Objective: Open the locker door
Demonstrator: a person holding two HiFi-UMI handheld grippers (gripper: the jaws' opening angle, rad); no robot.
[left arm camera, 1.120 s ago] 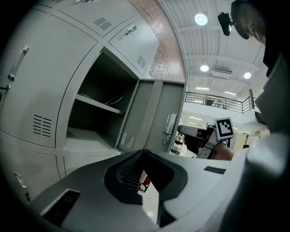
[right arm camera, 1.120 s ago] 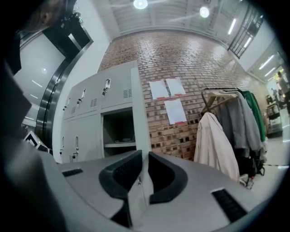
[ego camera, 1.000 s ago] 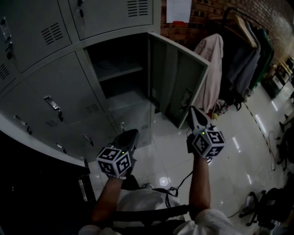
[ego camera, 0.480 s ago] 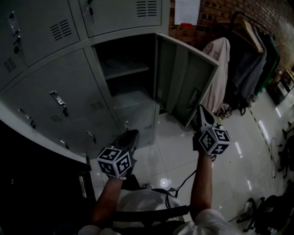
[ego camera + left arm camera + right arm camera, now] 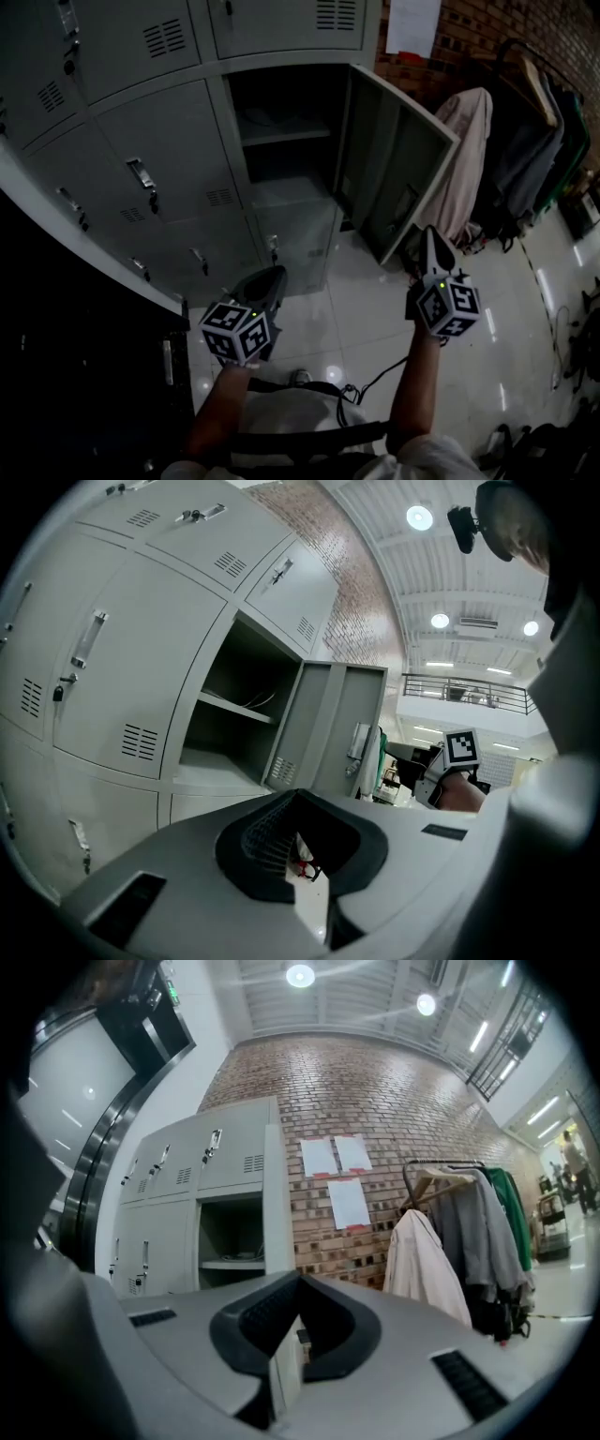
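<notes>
The grey locker bank fills the upper left of the head view. One locker door (image 5: 398,178) stands swung out to the right, showing a dark compartment (image 5: 281,141) with a shelf. My right gripper (image 5: 433,246) hangs just below and right of the door's free edge, apart from it, shut and holding nothing. My left gripper (image 5: 264,284) is low in front of the closed lower lockers, also shut and holding nothing. In the left gripper view, the left gripper (image 5: 298,841) faces the open door (image 5: 337,724). In the right gripper view, the right gripper (image 5: 292,1335) looks past the door's edge (image 5: 277,1204).
A clothes rack (image 5: 539,112) with dark coats and a pale garment (image 5: 471,155) stands right of the door by the brick wall (image 5: 459,37). A paper sheet (image 5: 412,23) is pinned there. A cable (image 5: 375,367) lies on the glossy tiled floor. A dark counter (image 5: 84,375) is at lower left.
The head view has shifted, so lockers and door sit further right. My right gripper has drawn slightly down and right, away from the door's edge. The left gripper has barely moved.
</notes>
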